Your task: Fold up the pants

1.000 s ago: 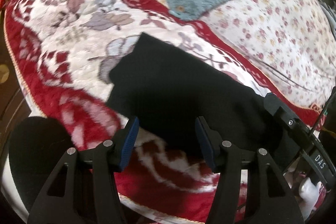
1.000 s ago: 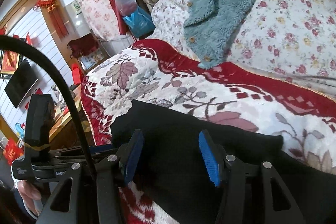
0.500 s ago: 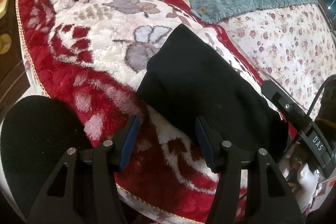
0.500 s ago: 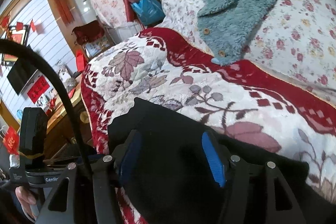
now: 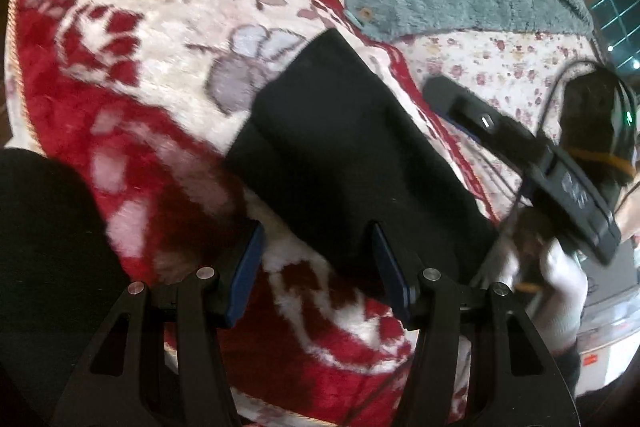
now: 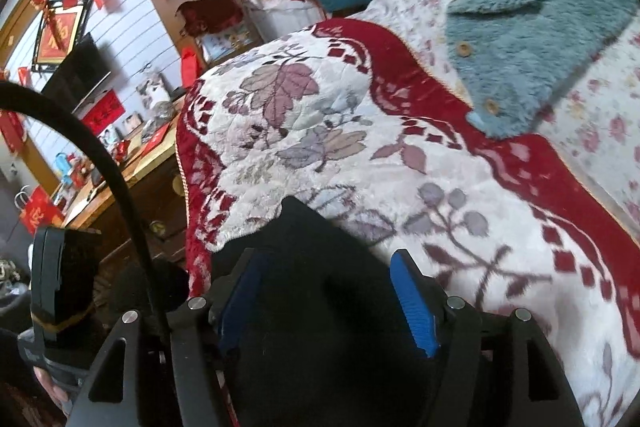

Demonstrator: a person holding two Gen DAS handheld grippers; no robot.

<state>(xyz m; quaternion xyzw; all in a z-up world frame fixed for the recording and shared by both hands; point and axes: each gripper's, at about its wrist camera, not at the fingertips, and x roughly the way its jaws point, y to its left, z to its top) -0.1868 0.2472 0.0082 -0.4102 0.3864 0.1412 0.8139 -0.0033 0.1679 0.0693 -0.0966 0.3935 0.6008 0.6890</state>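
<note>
Pants (image 5: 352, 163), black, folded flat on red floral blanket (image 5: 132, 131)

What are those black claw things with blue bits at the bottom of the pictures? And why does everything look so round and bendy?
Those are two grabbing tools, and a person holds one in each hand. Each tool carries a small wide-eyed camera, which bends the picture.

One picture looks along the left gripper, the other along the right gripper.

Both look down at a bed with a red and white flowered blanket. On it lie folded black pants. Further back lies a fluffy teal cardigan with wooden buttons.

Nothing is held. The left gripper is open over the blanket. The right gripper's jaws have just been opening, over the pants.
</note>
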